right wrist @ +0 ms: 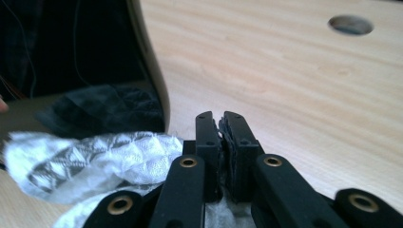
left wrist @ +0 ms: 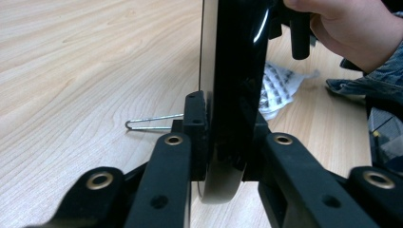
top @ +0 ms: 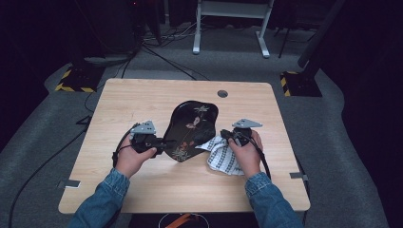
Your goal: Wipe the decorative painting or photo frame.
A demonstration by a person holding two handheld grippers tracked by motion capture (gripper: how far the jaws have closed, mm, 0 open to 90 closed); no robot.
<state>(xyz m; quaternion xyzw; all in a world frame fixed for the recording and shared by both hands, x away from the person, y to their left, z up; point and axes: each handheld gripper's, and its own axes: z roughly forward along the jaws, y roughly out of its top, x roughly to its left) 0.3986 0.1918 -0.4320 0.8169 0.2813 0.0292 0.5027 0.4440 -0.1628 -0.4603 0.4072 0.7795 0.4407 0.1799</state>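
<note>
A glossy black lacquered tray with a wavy outline and painted floral decoration point(top: 191, 128) is held near the middle of the pale wooden table point(top: 142, 99), tilted up on its near edge so that its decorated face is turned toward the person. Its near-left rim is clamped between the jaws of the left gripper point(top: 160, 143); in the left gripper view the pads are seen closed on both sides of the rim point(left wrist: 223, 142), which passes edge-on between them. This grip appears to be meant to steady the tray and present its surface for wiping.

A crumpled white cloth with a dark printed pattern point(top: 222, 154) lies on the table just right of the tray, touching its lower right edge. The right gripper point(top: 227, 135) is positioned at the far end of the cloth, beside the tray. In the right gripper view its jaws are drawn almost together, with what seems to be a thin fold of fabric point(right wrist: 221, 142) pinched between them, though the gap is too dark for this to be certain. The cloth point(right wrist: 85, 159) is bunched to the left of those jaws, against the dark tray wall point(right wrist: 76, 47).

A round cable hole point(top: 222, 93) is set in the far part of the table, and a thin wire clip point(left wrist: 149, 122) lies on the wood beyond the left gripper.
</note>
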